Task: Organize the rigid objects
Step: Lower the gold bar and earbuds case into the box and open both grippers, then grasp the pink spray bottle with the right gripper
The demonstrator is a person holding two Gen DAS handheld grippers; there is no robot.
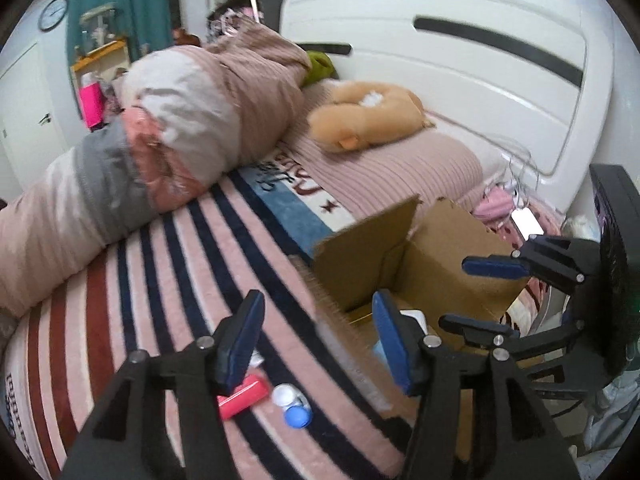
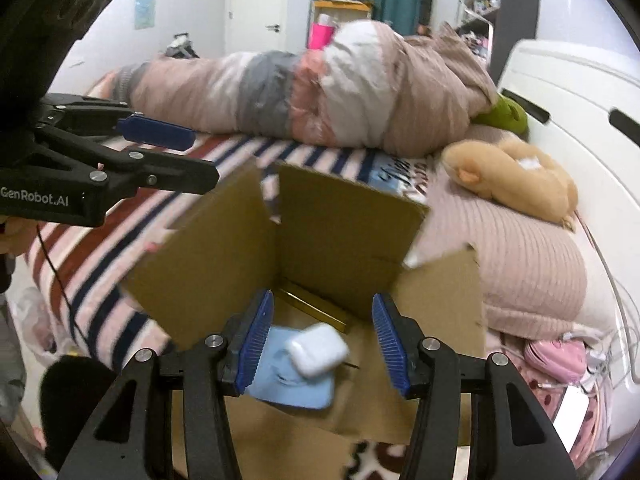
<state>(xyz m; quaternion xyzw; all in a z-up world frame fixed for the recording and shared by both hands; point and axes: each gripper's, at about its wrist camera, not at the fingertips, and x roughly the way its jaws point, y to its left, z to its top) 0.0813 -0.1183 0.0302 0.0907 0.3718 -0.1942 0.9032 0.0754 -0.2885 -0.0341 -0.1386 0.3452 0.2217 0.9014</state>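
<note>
While both tools sit over the bed, the right hand-held gripper [image 2: 322, 342] has its blue-padded fingers spread wide with nothing between them, poised above the open cardboard box [image 2: 340, 228]. Directly below that gap, inside the box, a white earbud case [image 2: 316, 350] appears tilted over a light blue flat case [image 2: 292, 384]; its outline is blurred, so contact between the two cannot be confirmed. A thin gold-coloured edge [image 2: 316, 306] lies along the box floor at the far wall.

The left hand-held gripper [image 1: 316, 344] is likewise spread and empty, positioned just beside the box's left flap, over the striped blanket [image 1: 168, 280]. On the blanket near its left finger lie a red case [image 1: 242, 400], a white round lid [image 1: 288, 396] and a blue round cap [image 1: 298, 416] (the last two touching).

Beyond the box, a tan plush toy [image 1: 368, 116] rests on the ribbed pink cover [image 1: 384, 168] near the white headboard [image 1: 460, 60]. A rolled quilt [image 1: 160, 132] lies across the far side of the bed
</note>
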